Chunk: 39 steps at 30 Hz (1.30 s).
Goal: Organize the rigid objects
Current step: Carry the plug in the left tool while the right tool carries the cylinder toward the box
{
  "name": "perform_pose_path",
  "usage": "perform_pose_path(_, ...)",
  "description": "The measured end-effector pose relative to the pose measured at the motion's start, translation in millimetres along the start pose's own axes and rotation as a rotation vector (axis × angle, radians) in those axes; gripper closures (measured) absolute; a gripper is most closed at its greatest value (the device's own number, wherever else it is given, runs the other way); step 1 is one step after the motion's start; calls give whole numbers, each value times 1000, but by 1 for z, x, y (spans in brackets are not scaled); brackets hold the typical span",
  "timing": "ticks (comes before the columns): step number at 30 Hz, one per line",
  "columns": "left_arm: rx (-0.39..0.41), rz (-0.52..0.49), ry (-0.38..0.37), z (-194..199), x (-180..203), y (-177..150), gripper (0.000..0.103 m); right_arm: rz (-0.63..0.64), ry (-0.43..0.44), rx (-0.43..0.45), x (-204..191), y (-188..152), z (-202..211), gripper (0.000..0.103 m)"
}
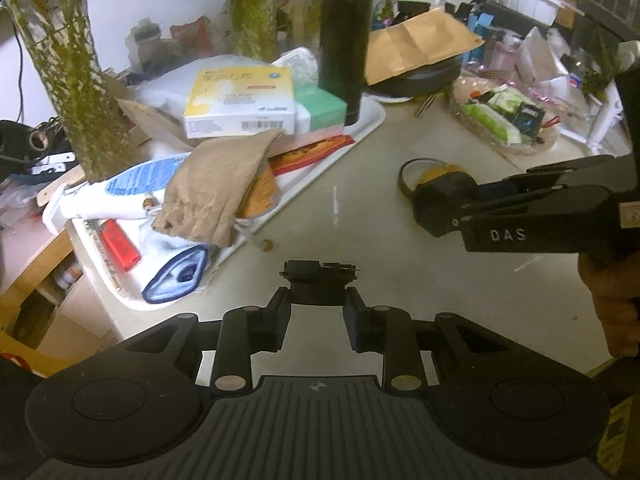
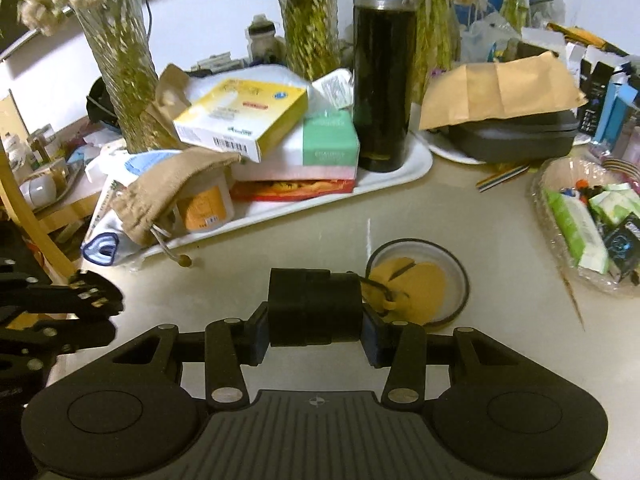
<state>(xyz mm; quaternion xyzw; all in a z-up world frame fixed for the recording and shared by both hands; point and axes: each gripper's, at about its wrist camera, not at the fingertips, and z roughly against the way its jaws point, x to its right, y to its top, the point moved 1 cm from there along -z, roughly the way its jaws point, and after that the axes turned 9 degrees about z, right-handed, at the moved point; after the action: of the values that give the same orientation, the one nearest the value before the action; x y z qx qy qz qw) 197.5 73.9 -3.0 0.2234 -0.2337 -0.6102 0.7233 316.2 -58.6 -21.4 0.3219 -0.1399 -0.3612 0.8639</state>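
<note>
My right gripper (image 2: 316, 334) is shut on a black boxy block (image 2: 312, 300), held just above the pale table. Right behind the block lies a round dish (image 2: 454, 268) with a yellow-orange piece in it. In the left wrist view the same block (image 1: 442, 198) hangs beside that dish (image 1: 406, 172). My left gripper (image 1: 317, 308) is shut on a small black part (image 1: 318, 276) with metal pins, low over the table. A white tray (image 2: 418, 166) at the back left bears a black bottle (image 2: 382, 80), a yellow box (image 2: 244, 118), stacked boxes and a tan pouch (image 2: 168, 196).
Glass vases (image 2: 120, 60) with stems stand behind the tray. A clear basket (image 2: 540, 200) of packets sits at the right. A dark case (image 2: 516, 136) under brown paper lies at the back right. A small bead (image 1: 266, 245) lies on the table near the tray.
</note>
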Motion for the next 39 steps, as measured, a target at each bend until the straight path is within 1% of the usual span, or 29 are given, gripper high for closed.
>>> perform_pose_path(5,13,-23,-39,2,12,0,74,-13,-15,32,6,-8,24,55)
perform_pose_path(10,30,-50,-93,6,28,0,74,-43,-31,52,13,-22,46,55)
perform_pose_path(16,46,-92,-141,11,47,-4,74,-82,-46,79,20,-38,70,55)
perform_pose_path(23,59,-118,-161,21,56,-13,74,-118,-45,89,25,-56,89,55)
perform_pose_path(31,75,-138,-185,36,63,-27,74,-130,-44,102,14,-75,112,55)
perform_pose_path(39,83,-121,-196,49,61,-40,74,-151,-45,107,6,-92,130,55)
